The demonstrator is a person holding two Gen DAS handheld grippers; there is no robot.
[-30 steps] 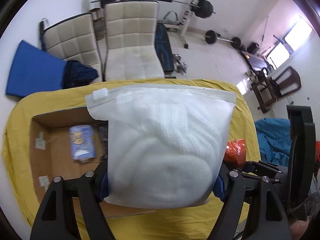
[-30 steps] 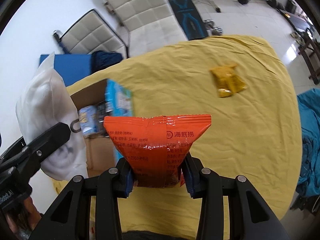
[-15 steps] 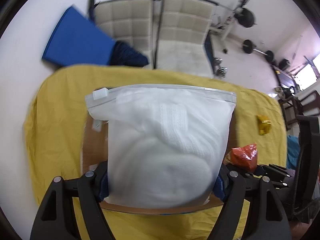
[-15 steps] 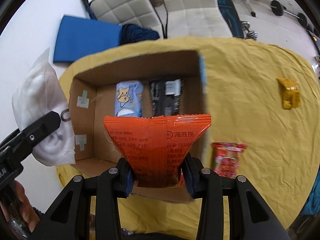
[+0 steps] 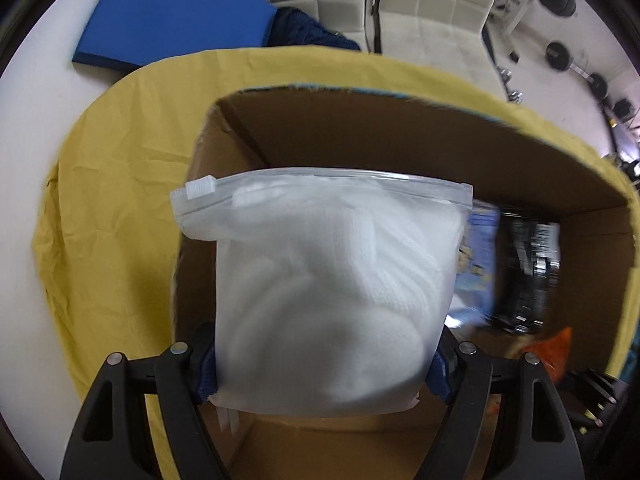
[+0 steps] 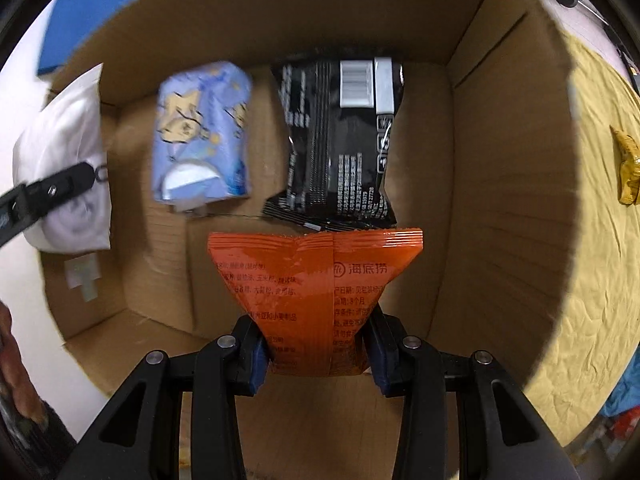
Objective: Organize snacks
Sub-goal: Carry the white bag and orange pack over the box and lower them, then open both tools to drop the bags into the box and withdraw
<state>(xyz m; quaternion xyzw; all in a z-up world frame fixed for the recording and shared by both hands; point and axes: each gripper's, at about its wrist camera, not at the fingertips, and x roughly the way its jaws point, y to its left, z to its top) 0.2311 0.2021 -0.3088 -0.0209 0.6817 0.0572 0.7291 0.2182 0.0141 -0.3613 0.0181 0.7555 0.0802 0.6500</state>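
Note:
My left gripper [image 5: 322, 376] is shut on a frosted white zip bag [image 5: 320, 284], held over the left end of an open cardboard box [image 5: 360, 136]. In the right wrist view my right gripper [image 6: 318, 354] is shut on an orange snack packet [image 6: 316, 276], held inside the cardboard box [image 6: 492, 184]. A light blue packet [image 6: 202, 136] and a black packet [image 6: 340, 140] lie on the box floor ahead of it. The white zip bag [image 6: 68, 160] and the left gripper's finger [image 6: 48, 192] show at the box's left wall.
The box stands on a table under a yellow cloth [image 5: 116, 200]. A yellow packet [image 6: 628, 168] lies on the cloth to the right of the box. Beyond the table are a blue mat [image 5: 168, 12], two white padded chairs [image 5: 424, 0] and barbell weights [image 5: 560, 56].
Both grippers have moved forward and down to the box. The orange packet has gone from above the box's near rim to inside it. The white bag now hangs over the box's left end.

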